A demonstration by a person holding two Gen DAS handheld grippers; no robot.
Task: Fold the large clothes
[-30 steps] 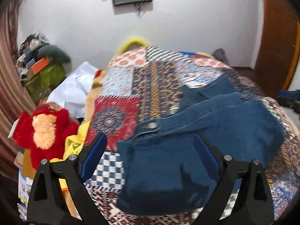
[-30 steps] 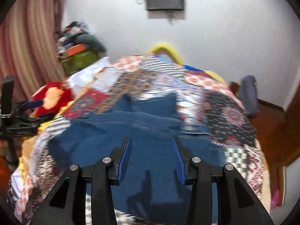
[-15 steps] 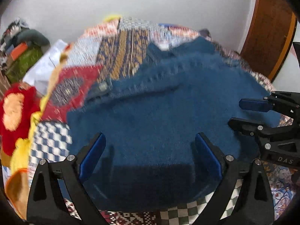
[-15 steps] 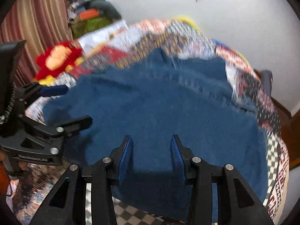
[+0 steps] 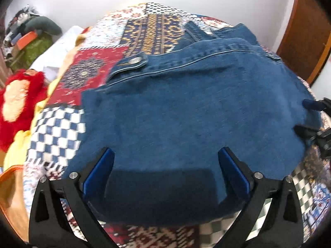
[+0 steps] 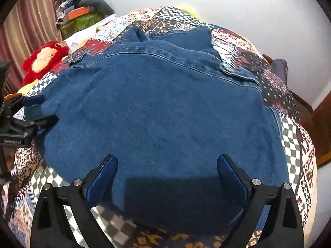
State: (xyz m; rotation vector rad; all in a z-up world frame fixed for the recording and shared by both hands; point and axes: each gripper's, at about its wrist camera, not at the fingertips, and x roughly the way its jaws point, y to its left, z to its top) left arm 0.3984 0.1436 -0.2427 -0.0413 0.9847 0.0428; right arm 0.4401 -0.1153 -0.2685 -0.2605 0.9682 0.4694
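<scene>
A blue denim jacket [image 5: 186, 111] lies spread flat on a patchwork bedspread [image 5: 144, 29], collar at the far end; it also shows in the right wrist view [image 6: 157, 107]. My left gripper [image 5: 165, 165] is open, hovering just above the jacket's near hem on the left side. My right gripper [image 6: 166, 171] is open, just above the near hem on the right side. Each gripper shows at the edge of the other's view: the right one [image 5: 310, 115] and the left one [image 6: 35, 109]. Neither holds cloth.
A red and orange plush toy [image 5: 16, 99] lies at the bed's left edge. White bedding [image 5: 60, 49] and a pile of boxes and clothes [image 6: 80, 6] sit far left. A wooden door [image 5: 306, 29] stands at the right. A white wall is behind the bed.
Both grippers have moved forward and down toward the jacket's near hem. My right gripper's jaws have opened wide from a narrow gap. The jacket lies unmoved.
</scene>
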